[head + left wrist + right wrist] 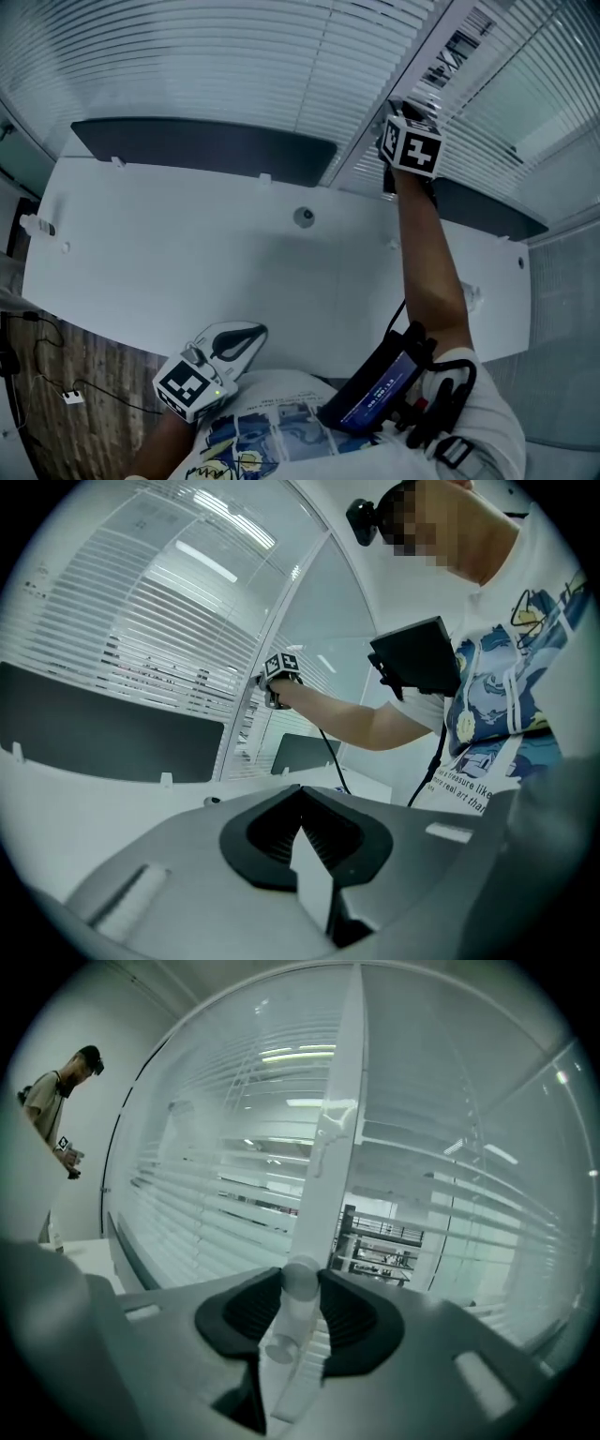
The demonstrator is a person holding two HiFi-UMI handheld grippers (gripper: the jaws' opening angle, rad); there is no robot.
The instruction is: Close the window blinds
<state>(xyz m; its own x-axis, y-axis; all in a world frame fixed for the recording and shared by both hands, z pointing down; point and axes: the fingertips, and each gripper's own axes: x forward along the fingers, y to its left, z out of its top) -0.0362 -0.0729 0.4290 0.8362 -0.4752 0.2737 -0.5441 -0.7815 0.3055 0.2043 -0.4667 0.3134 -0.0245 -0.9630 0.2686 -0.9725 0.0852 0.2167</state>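
Note:
White slatted blinds (pixel 234 56) hang over the windows behind a white sill. My right gripper (pixel 397 120) is raised to the post between two windows. In the right gripper view its jaws (pixel 300 1283) press from both sides on a clear plastic tilt wand (pixel 292 1312) that hangs in front of the white post (pixel 342 1101). The slats (pixel 225 1213) stand partly apart, and rooms show through them. My left gripper (pixel 255 332) hangs low near my body, away from the blinds. Its jaws (pixel 300 794) meet at the tips with nothing between them.
A wide white sill (pixel 187 253) with a small round fitting (pixel 304 217) runs below the blinds, with dark panels (pixel 206 145) along its back. A black device (pixel 380 384) is strapped to my right forearm. Cables (pixel 56 384) lie on the wooden floor at left. Another person (pixel 56 1101) stands far left.

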